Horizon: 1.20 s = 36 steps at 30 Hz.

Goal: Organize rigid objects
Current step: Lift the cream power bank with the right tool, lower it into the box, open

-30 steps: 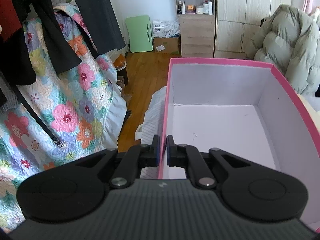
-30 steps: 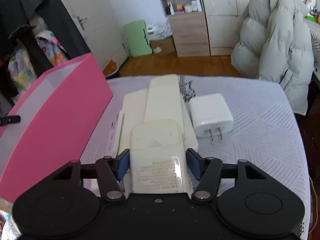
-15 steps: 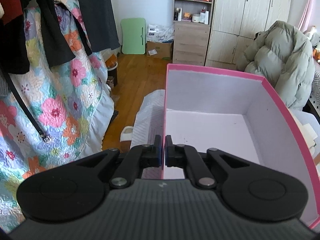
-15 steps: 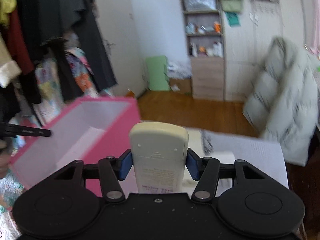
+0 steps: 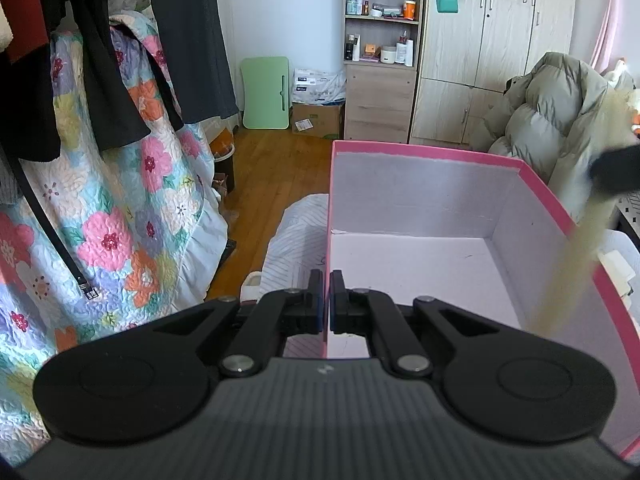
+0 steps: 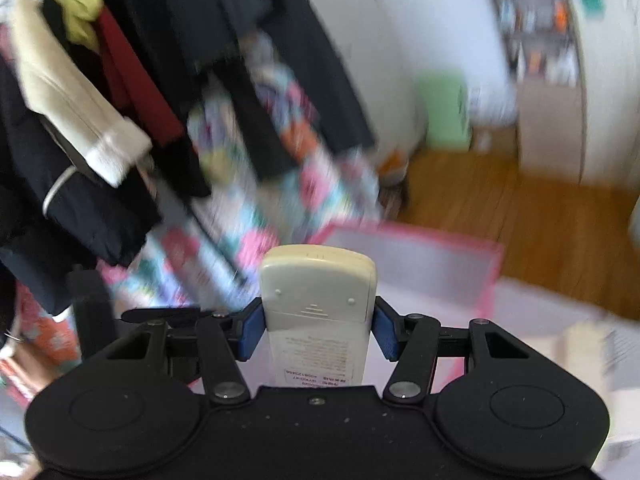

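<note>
A pink box [image 5: 536, 184] with a white, empty inside stands open on the bed. My left gripper [image 5: 325, 300] is shut on the box's near left wall. My right gripper [image 6: 318, 332] is shut on a cream remote control [image 6: 318, 284], back side up, held in the air above the box [image 6: 420, 240]. In the left wrist view the remote [image 5: 576, 248] shows as a blurred cream streak over the box's right wall, with a dark blurred bit of the right gripper at the frame's right edge.
Hanging clothes and a floral quilt [image 5: 100, 184] are at the left. A grey puffer jacket [image 5: 560, 120] lies behind the box. Wood floor, a green board [image 5: 266, 92] and a shelf cabinet [image 5: 380, 80] are at the back. The bed cover [image 5: 296, 232] lies under the box.
My right gripper lifted the remote off the bed and swung it left, over the pink box. My left gripper kept its hold on the box wall.
</note>
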Available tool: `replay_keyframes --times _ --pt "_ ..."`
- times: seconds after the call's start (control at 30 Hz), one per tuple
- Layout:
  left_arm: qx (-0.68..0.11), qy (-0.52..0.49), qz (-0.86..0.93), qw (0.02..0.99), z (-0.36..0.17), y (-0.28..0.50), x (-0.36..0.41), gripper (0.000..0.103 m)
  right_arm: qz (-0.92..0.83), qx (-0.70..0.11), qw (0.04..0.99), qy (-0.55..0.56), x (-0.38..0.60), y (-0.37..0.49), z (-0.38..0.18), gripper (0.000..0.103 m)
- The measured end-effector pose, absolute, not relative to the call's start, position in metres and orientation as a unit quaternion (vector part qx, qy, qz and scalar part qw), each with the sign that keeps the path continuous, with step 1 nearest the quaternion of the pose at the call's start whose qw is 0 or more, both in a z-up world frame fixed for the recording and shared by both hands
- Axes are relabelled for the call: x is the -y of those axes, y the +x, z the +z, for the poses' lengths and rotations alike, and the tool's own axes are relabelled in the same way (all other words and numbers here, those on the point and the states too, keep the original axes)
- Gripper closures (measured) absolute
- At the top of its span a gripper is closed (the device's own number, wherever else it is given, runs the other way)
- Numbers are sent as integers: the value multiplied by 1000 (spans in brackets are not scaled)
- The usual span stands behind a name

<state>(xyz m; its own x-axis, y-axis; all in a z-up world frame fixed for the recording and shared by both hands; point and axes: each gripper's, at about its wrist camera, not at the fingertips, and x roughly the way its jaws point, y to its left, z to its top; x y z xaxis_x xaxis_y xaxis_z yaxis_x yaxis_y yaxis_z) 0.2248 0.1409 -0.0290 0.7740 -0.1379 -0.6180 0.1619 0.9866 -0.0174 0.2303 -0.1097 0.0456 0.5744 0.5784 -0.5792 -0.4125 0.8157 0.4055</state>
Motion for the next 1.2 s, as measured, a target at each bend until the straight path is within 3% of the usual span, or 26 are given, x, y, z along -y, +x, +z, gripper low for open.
replay_keyframes --times 0.23,0.6,0.8,1.03,1.2 --pt "-320 34 -77 944 -30 219 -134 101 266 -489 817 152 67 282 -15 42" --pt "-318 49 -73 944 -29 218 -128 101 228 -548 763 256 58 332 -69 42" --pt "-328 57 -71 940 -28 220 -126 101 235 -519 785 242 62 326 -61 42" --pt "-328 65 -70 940 -27 223 -125 101 273 -456 826 188 102 272 4 35" --pt "-331 75 -67 938 -27 225 -123 100 280 -383 867 153 148 217 41 35"
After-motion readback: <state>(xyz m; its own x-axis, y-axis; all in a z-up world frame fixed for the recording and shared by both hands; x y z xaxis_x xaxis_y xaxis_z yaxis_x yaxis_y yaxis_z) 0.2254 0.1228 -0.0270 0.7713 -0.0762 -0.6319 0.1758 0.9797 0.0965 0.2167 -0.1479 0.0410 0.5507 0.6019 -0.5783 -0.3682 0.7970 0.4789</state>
